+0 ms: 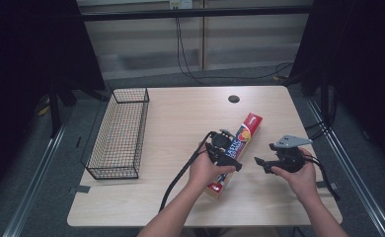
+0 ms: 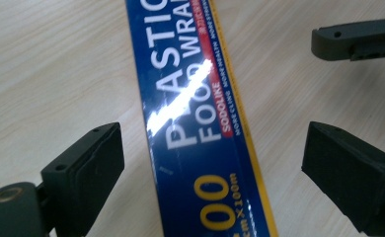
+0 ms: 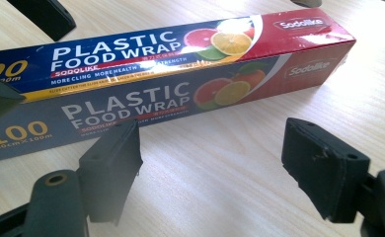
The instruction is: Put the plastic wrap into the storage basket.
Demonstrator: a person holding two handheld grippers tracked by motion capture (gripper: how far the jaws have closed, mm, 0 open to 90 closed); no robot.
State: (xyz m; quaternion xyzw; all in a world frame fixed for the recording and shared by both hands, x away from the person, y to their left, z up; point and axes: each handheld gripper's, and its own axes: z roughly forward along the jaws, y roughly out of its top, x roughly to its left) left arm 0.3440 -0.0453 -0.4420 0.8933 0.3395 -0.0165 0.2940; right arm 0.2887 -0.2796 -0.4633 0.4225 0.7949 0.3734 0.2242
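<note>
Left gripper [image 1: 228, 157]: jaws wide, astride the long blue-and-red cardboard plastic-wrap box [image 1: 240, 143], not touching.
Right gripper [image 1: 260, 161]: jaws wide, empty, just beside the box.
Box: flat on the pale wooden desk [image 1: 180, 118].

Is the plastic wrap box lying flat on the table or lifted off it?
Lying flat. The plastic wrap box rests lengthwise on the table, its lower edge meeting the wood in the right gripper view.

we see a pale wooden table [image 1: 180, 197] with rounded corners, and a black wire basket [image 1: 119, 133] standing along its left side, long and narrow, its far end near the table's back edge. a small dark round hole [image 1: 234, 98] sits in the tabletop near the back edge, well apart from the basket. behind the table, black cables [image 1: 190, 69] hang down and trail across the grey floor [image 1: 52, 163].
</note>
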